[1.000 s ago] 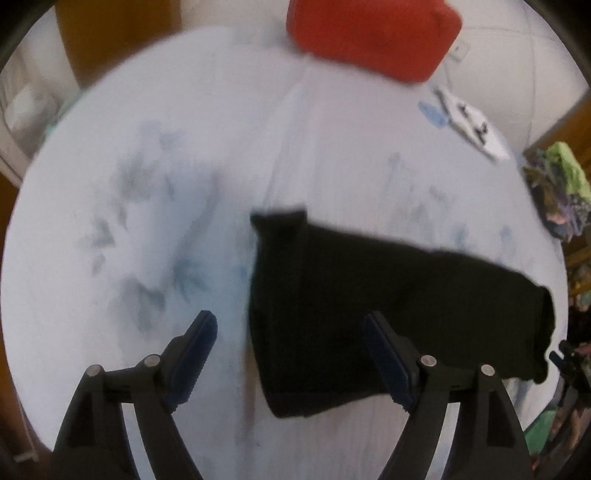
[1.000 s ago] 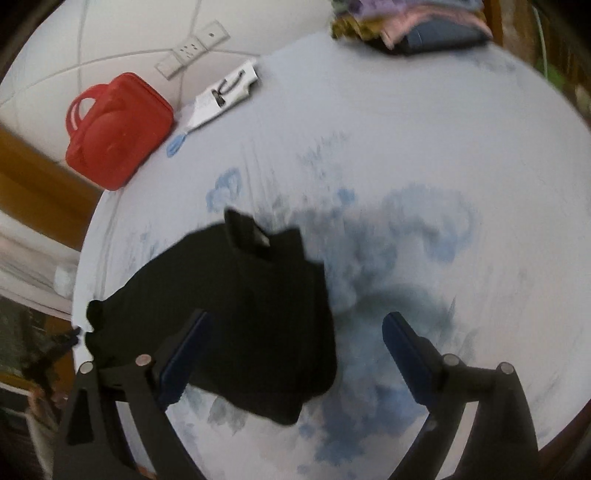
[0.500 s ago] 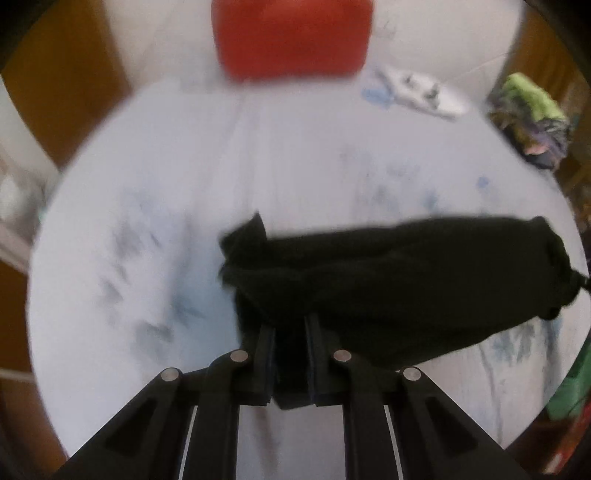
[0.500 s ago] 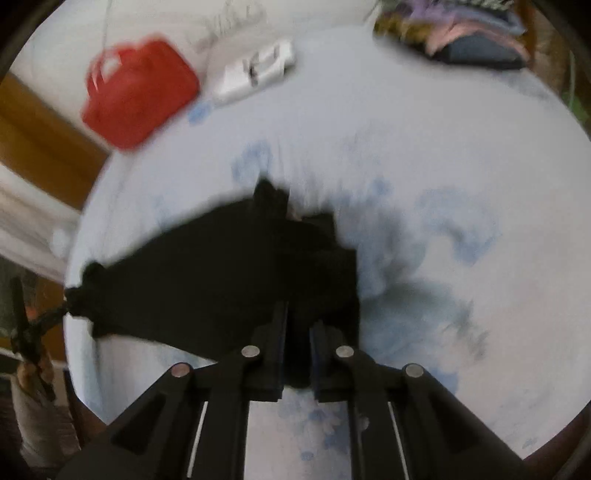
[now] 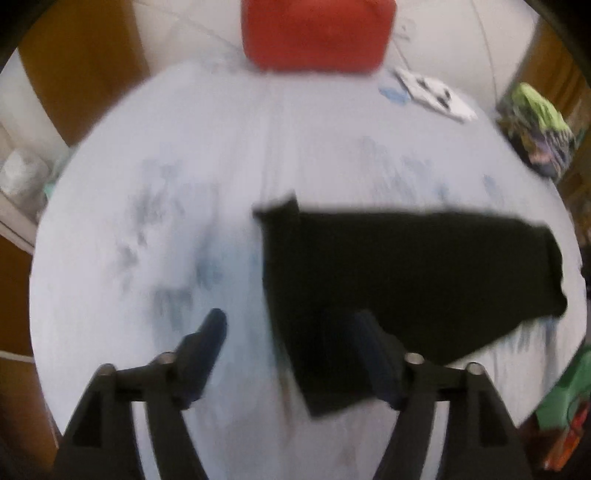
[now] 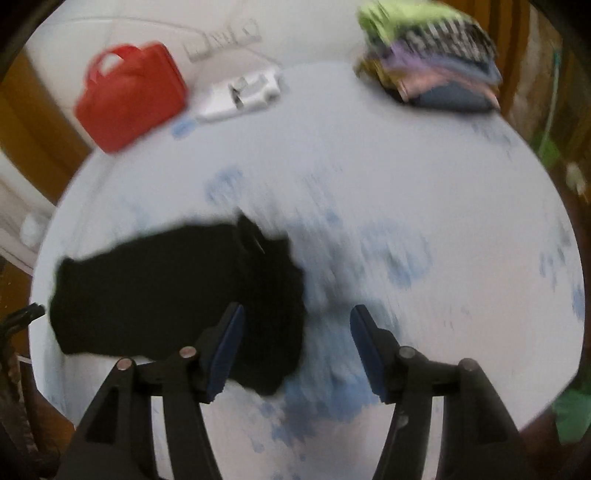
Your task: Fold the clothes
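Note:
A black garment [image 5: 406, 280] lies folded into a long band on the pale blue-patterned sheet [image 5: 147, 177]. My left gripper [image 5: 290, 325] hovers over its left end, jaws opening; the cloth shows below the gap and behind the right finger [image 5: 373, 343], and no pad presses on it. In the right wrist view the same garment [image 6: 166, 288] stretches to the left. My right gripper [image 6: 297, 317] hangs over its right end, jaws opening, with the left finger [image 6: 225, 343] in front of the cloth and the right finger over bare sheet. Both views are blurred.
A red bag [image 5: 314, 33] [image 6: 129, 96] stands at the far edge of the sheet, beside a white flat item [image 5: 432, 92] [image 6: 243, 92]. A stack of folded clothes [image 6: 436, 62] [image 5: 535, 125] sits at the far right corner. Wooden furniture borders the bed on the left.
Half a second ago both grippers were shut on the garment's near edge. Both have since let go and risen, and the cloth lies on the sheet.

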Action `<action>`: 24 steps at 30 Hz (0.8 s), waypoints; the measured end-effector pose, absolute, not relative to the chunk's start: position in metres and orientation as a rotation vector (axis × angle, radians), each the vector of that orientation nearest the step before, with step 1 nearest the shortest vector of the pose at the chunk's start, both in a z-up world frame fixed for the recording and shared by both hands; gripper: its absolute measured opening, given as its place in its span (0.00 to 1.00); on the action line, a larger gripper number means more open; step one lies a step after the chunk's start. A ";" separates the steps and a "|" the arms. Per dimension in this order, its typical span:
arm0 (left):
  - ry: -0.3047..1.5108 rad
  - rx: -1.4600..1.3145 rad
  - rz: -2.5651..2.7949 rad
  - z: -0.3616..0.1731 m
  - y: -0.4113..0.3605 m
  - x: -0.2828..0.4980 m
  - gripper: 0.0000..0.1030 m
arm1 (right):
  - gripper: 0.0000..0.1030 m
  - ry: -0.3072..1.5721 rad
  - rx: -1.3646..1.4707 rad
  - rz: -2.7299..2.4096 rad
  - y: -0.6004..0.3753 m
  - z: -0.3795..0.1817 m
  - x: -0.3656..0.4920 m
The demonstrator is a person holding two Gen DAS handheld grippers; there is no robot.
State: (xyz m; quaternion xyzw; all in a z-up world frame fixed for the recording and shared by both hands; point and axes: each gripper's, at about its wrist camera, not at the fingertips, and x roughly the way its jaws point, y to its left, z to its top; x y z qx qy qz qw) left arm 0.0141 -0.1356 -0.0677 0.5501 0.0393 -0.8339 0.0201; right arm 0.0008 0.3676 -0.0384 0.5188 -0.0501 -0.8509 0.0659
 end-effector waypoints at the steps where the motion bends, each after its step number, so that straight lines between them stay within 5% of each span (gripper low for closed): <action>1: 0.130 1.701 -2.582 -0.070 -0.134 0.003 0.70 | 0.57 -0.148 1.541 -2.554 0.361 -0.038 -0.007; 3: 0.145 1.705 -2.555 -0.078 -0.132 -0.015 0.67 | 0.57 -0.141 1.496 -2.527 0.346 -0.037 -0.022; 4: 0.150 1.722 -2.541 -0.085 -0.130 -0.022 0.51 | 0.55 -0.150 1.501 -2.483 0.338 -0.043 -0.030; 6: 0.160 1.762 -2.508 -0.101 -0.127 -0.036 0.36 | 0.28 -0.170 1.512 -2.391 0.322 -0.055 -0.047; 9: 0.110 1.786 -2.410 -0.129 -0.134 -0.046 0.33 | 0.25 -0.178 1.595 -2.360 0.319 -0.080 -0.073; 17: 0.190 1.737 -2.418 -0.119 -0.154 -0.042 0.44 | 0.24 -0.431 1.719 -2.451 0.381 -0.112 -0.089; 24: 0.354 1.608 -2.486 -0.072 -0.129 -0.007 0.66 | 0.26 -0.221 1.466 -2.388 0.358 -0.052 -0.078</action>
